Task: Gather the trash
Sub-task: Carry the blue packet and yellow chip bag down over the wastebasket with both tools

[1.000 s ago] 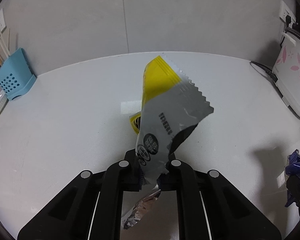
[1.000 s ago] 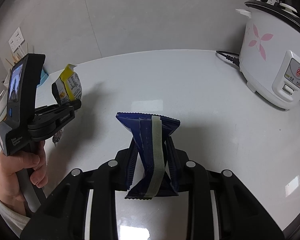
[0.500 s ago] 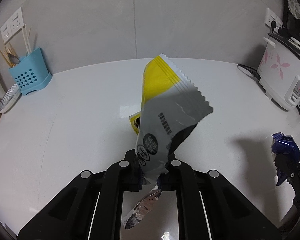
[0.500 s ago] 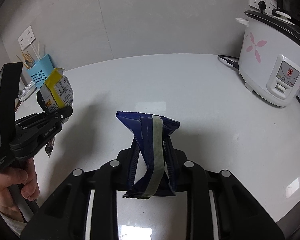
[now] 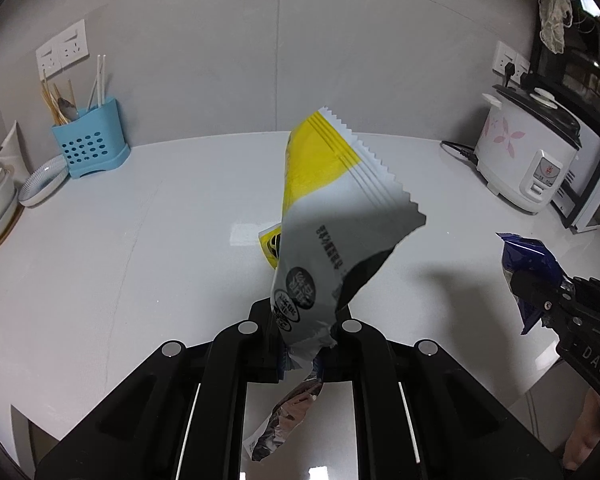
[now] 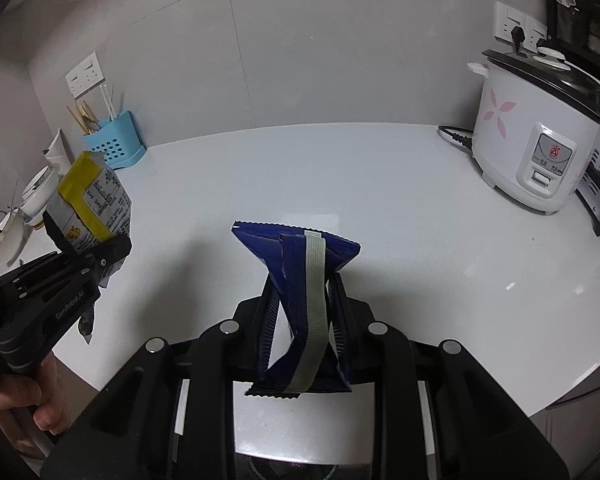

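Looking from the left wrist, the left gripper (image 5: 305, 320) is clamped tight on a yellow-and-grey wrapper (image 5: 332, 216) that rises toward 12 o'clock above the white counter (image 5: 140, 248); at 3 o'clock the right gripper (image 5: 556, 300) pinches a blue wrapper (image 5: 526, 258).

From the right wrist, the right gripper (image 6: 302, 300) squeezes the blue wrapper (image 6: 300, 280) upright, and at 9 o'clock the left gripper (image 6: 104, 256) grips the yellow-and-grey wrapper (image 6: 94, 208). A rice cooker (image 6: 536, 136) stands at 2 o'clock.

Soft, dim overhead light. The glossy white countertop (image 5: 140, 248) carries a pale rectangular glare patch and soft shadows under both held wrappers. Fisheye distortion bows the wall (image 6: 300, 48); black vignetting fills the corners. Focus is fairly sharp throughout.
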The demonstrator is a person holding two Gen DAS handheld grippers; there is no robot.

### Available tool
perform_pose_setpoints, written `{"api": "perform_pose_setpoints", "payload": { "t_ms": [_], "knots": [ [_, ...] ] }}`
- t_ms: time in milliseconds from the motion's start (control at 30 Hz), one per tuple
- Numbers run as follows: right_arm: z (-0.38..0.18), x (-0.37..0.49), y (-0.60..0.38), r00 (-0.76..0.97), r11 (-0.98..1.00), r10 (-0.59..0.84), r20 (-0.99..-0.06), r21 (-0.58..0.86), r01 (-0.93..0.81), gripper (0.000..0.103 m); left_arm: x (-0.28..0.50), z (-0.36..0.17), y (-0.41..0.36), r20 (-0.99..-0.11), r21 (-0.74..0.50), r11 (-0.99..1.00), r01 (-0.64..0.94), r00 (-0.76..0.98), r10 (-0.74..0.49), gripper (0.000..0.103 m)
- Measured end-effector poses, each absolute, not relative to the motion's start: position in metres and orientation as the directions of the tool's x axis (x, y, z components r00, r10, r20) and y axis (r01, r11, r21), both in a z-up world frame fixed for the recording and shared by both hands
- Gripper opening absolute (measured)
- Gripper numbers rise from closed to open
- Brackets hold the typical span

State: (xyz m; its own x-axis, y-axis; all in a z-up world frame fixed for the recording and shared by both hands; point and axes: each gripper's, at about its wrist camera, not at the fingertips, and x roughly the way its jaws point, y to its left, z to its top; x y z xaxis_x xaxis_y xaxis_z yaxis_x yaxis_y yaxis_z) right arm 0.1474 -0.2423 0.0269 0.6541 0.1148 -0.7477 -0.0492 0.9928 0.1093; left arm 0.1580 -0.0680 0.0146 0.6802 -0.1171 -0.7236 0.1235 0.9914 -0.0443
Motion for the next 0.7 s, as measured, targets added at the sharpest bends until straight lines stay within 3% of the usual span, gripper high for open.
{"api": "perform_pose_setpoints", "payload": {
  "t_ms": [700],
  "knots": [
    [0.018, 0.024, -0.217, 0.682, 0.986, 0.169, -0.711, 0.129, -0.109, 0.024, -0.004, 0.013, -0.048, -0.651, -0.094, 0.983, 0.158, 0.737, -0.181, 0.009]
  ]
}}
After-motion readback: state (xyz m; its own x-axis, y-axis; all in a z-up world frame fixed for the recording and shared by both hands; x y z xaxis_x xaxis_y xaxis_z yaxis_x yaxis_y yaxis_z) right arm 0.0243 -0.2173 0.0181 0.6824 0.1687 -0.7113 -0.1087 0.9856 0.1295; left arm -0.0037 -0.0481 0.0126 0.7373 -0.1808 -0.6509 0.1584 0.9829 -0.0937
